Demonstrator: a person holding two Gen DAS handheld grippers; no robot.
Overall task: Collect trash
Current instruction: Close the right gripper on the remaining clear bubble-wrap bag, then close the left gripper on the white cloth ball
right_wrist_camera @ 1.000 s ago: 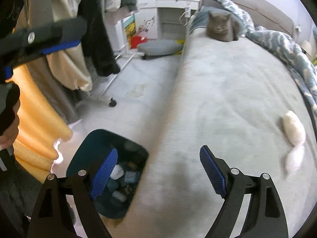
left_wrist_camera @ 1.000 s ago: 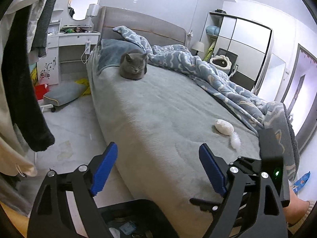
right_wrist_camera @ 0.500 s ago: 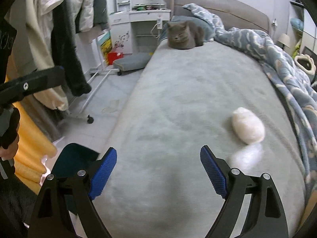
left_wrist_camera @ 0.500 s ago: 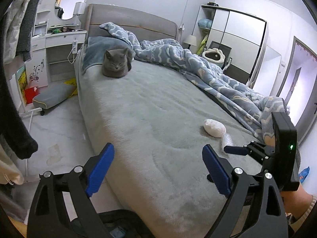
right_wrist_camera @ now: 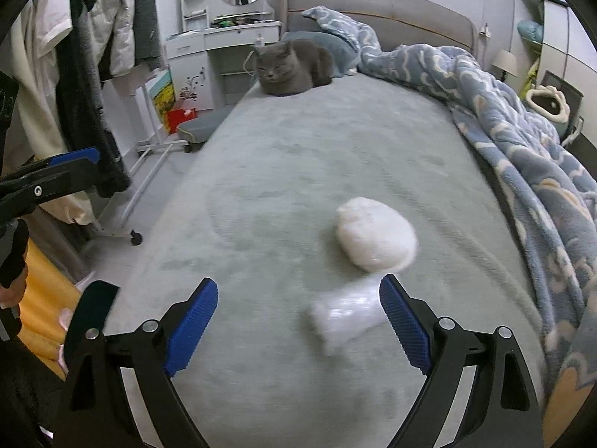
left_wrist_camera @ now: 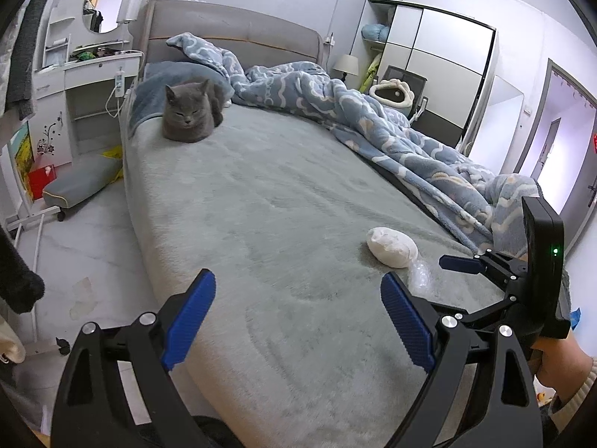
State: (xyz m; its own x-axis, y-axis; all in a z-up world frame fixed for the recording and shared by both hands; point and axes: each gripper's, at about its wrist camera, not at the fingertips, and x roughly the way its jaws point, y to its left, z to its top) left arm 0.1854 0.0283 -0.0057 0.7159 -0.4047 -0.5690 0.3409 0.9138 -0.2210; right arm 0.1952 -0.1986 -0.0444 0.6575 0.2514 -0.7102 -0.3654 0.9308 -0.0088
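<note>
A white crumpled wad [right_wrist_camera: 375,237] lies on the grey bed [right_wrist_camera: 298,156], with a clear plastic wrapper [right_wrist_camera: 343,315] just in front of it. My right gripper [right_wrist_camera: 298,298] hovers over the bed, and its jaws are opening. The wrapper sits between them near the right finger, untouched. In the left wrist view the wad [left_wrist_camera: 391,246] and wrapper [left_wrist_camera: 419,274] lie ahead to the right. My left gripper [left_wrist_camera: 296,291] is open and holds nothing, over the bed's near edge. The right gripper's fingers [left_wrist_camera: 462,263] show beyond it.
A grey cat [left_wrist_camera: 190,115] rests at the head of the bed. A blue patterned blanket [left_wrist_camera: 391,142] is bunched along the right side. Clothes on a rack [right_wrist_camera: 93,74] hang at the left over the floor. A dark bin rim [right_wrist_camera: 93,310] shows at lower left.
Both grippers have moved right, from over the bin and floor to over the bed. The bin has slid out of the middle of view; the wad and wrapper are now close to the right gripper.
</note>
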